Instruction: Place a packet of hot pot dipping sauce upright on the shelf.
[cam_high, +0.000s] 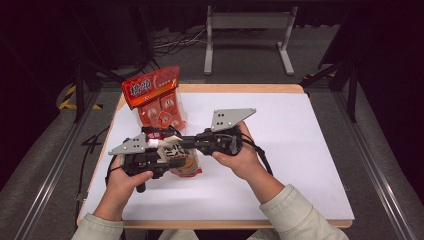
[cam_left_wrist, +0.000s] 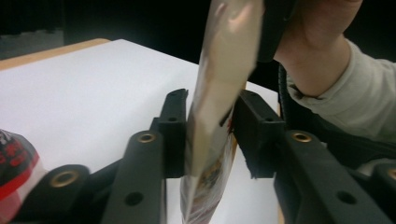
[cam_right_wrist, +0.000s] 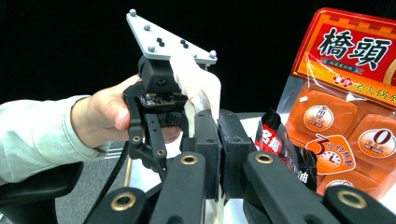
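I have the pouch (cam_high: 182, 159) up off the white table (cam_high: 300, 150), strung between both tools near the left front of the top. The right gripper (cam_right_wrist: 219, 122) is pressed together on the pale film at one edge of it. The left gripper (cam_left_wrist: 210, 100) has the pouch standing edge-on between its pads, and as far as I can tell both pads lie against its faces, so I take it as a pinch, though a lighter one than the right's. This looks like a pull-apart or tear at the top of the pouch. To do it well I would seat the left pads fully on the film before putting any load on it. I would keep the two pinches close beside each other, so the force goes into the seam and not into stretching the body. Then I would draw the hands apart evenly, with the pouch held upright so nothing spills. A slipping left pad is the main risk, since the film looks smooth. By my count there are two grippers and three packets: the one pouch in hand, one big orange bag (cam_high: 156, 97) standing behind it towards the far left edge, and one small dark sachet (cam_right_wrist: 276, 136) with a red label just in front of that bag. The orange bag holds several portion blocks, which I cannot count in full.
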